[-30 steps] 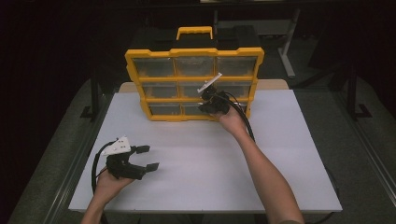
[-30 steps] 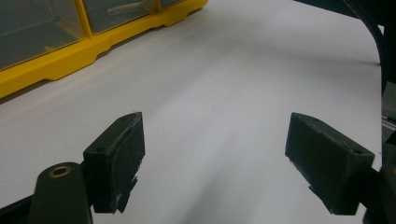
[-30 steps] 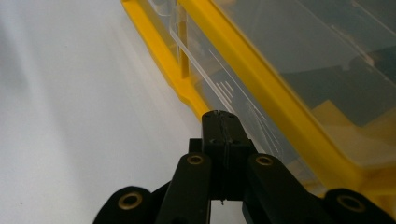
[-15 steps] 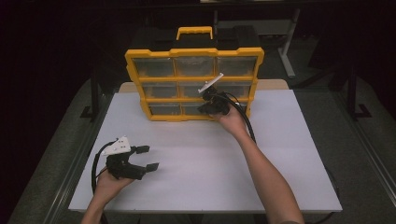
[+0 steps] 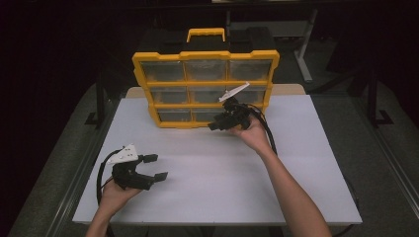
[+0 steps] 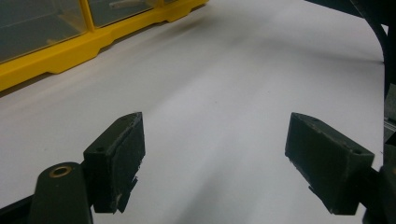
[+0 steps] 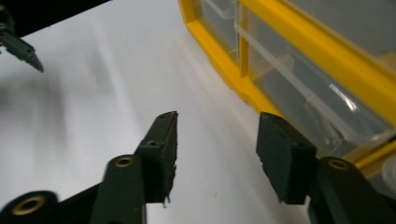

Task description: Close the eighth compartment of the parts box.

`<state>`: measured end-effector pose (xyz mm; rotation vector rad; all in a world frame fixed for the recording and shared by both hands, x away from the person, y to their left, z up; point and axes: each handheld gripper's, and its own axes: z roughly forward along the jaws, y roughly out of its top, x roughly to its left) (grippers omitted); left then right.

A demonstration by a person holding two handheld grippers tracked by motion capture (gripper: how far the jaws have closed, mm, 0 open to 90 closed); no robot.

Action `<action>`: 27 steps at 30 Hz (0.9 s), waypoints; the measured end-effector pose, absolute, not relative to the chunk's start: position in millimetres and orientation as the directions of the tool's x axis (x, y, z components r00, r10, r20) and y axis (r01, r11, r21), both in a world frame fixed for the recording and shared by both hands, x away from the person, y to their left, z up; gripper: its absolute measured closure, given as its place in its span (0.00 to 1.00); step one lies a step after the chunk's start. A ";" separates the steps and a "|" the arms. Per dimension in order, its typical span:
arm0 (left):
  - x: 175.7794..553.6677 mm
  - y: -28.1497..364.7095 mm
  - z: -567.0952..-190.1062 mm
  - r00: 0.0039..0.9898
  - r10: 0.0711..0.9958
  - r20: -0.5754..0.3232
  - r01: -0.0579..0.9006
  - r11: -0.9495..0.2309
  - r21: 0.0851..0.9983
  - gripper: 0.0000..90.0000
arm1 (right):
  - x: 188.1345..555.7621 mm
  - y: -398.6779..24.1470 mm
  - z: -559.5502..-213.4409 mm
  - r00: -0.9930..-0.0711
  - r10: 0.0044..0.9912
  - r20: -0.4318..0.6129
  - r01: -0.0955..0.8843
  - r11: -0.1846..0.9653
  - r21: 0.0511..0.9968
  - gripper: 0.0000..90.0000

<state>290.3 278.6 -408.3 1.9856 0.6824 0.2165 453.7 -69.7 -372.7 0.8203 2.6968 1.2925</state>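
Dark room, white surface (image 5: 276,163) with yellow drawer organizer (image 5: 205,54) at its far edge. My right tool (image 5: 217,124), shut on a bottom drawer (image 5: 173,116) a second ago, has just been opening, nothing between its jaws, and backed off. Left tool (image 5: 154,167) wide open, empty, near the front-left corner.

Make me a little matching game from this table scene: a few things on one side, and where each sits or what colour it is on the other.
Things:
1. organiser frame
2. carry handle
3. left gripper
4. right gripper

Descriptions:
A. open, near the table's front left
B. on top of the organiser
C. yellow, around clear drawers
D. open, just in front of the bottom drawers

Pairs: 1-C, 2-B, 3-A, 4-D
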 end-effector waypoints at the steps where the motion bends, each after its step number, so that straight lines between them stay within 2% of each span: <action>1: 290.6 278.8 -408.2 0.826 0.549 -0.129 0.370 -0.354 0.859 0.22 | 451.2 -71.7 -373.3 -0.857 0.481 0.185 0.445 0.510 0.736 0.50; 8: 291.1 279.6 -408.3 0.822 0.553 -0.138 0.383 -0.357 0.852 0.22 | 441.1 -81.5 -375.4 -0.844 0.497 0.201 0.466 0.494 0.734 0.36; 27: 292.6 280.3 -409.1 0.811 0.566 -0.146 0.398 -0.351 0.848 0.20 | 417.7 -107.3 -372.4 -0.831 0.514 0.213 0.472 0.448 0.759 0.21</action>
